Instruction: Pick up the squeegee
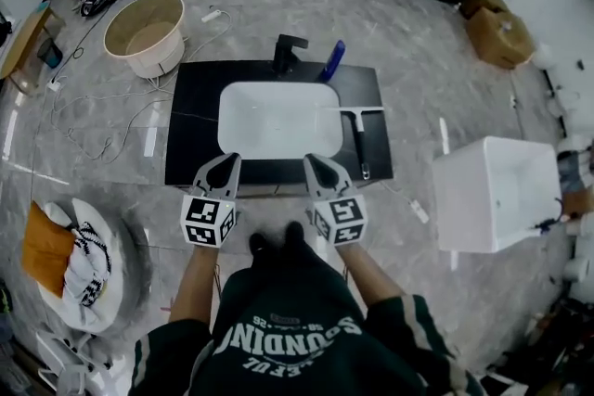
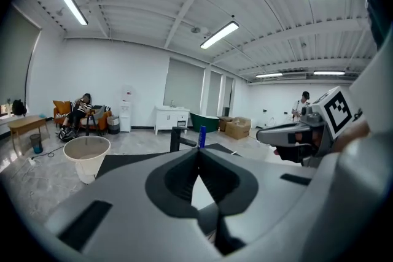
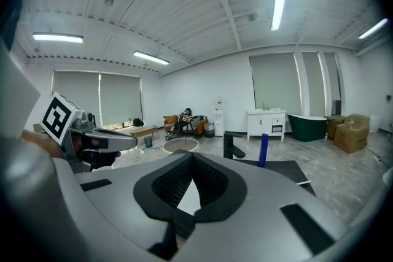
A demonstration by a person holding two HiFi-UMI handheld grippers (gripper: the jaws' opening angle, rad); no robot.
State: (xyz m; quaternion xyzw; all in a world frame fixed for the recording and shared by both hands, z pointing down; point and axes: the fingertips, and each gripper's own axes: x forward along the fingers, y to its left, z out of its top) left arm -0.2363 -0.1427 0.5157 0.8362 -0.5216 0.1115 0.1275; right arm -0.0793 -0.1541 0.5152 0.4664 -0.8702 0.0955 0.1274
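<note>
One squeegee lies flat on the black counter, at 3 o'clock of the white basin and just beside its rim. The blade sits crosswise at the far end. The dark handle runs back toward the operator, so the handle end meets an approaching tool first. A pale sliver at the counter edge in the right gripper view may be this blade, but the view is too poor to confirm it.

The right gripper hangs over the near counter edge. The squeegee is at its 2 o'clock, near but apart. Its jaws are closed pad to pad with nothing between them. As the nearer tool, it is judged the likely one for the pickup, and its jaws must part before they can straddle the handle.

The left gripper is level with it, at 7 o'clock of the basin. Its jaws are likewise closed and empty, and it is well apart from the squeegee.

Beyond the basin, a black faucet stands at 12 o'clock and a blue bottle at 1 o'clock, both clear of the approach path. A round tub sits on the floor at 10 o'clock of the counter.
</note>
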